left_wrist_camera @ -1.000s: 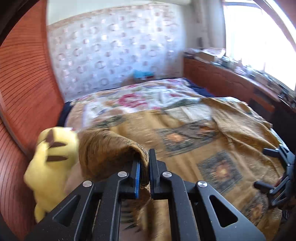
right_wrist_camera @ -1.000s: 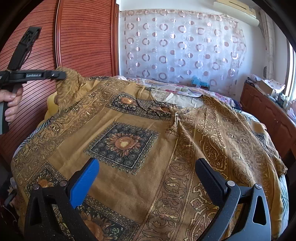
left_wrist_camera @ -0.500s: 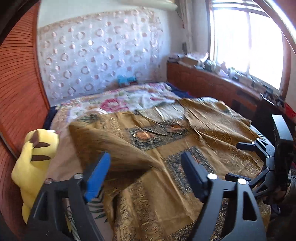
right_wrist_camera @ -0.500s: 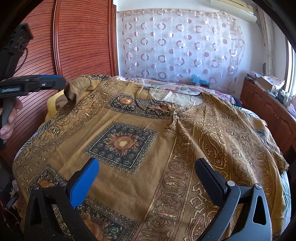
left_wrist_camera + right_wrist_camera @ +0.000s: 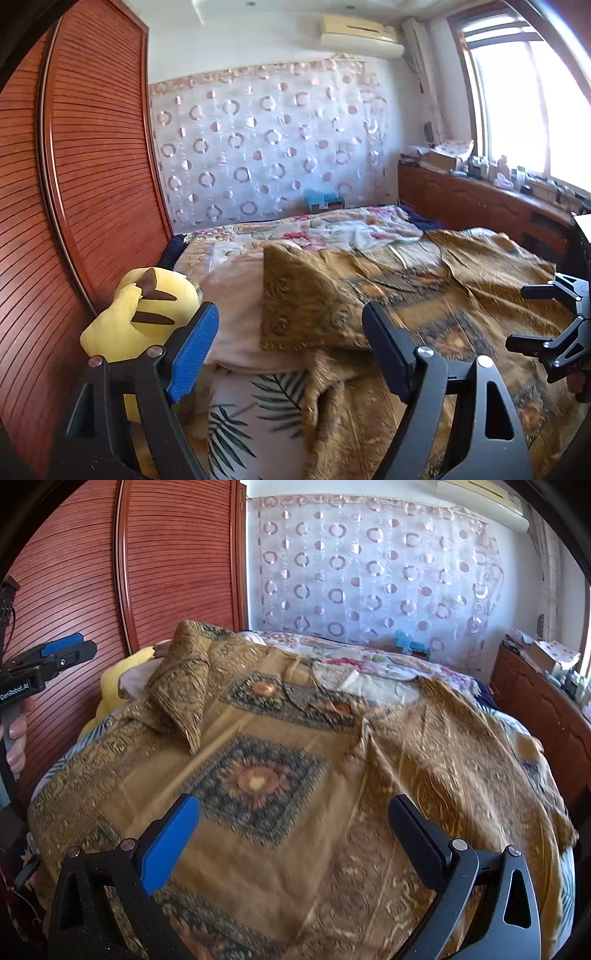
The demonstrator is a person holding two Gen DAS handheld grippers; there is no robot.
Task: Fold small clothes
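Gold patterned shirt [image 5: 280, 738] lies spread front-up over the bed [image 5: 236, 417]. One sleeve [image 5: 184, 686], on the side nearest the yellow plush [image 5: 144, 314], is folded inward; rest unfolded (early stage, probably). Left gripper [image 5: 288, 350] & right gripper [image 5: 295, 834]: jaws apart, holding nothing.

Left gripper [image 5: 288, 354] fingers spread wide, empty — right gripper [image 5: 295, 834] likewise, both angled downward.

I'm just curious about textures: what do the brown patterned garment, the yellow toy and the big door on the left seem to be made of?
Garment: thin woven cloth, slight sheen; it creases and folds softly.
Yellow toy: plush, a fuzzy matte, rounded stuffed shape.
Door: reddish wood or veneer, polished, with fine horizontal slats; which of the two is unclear.
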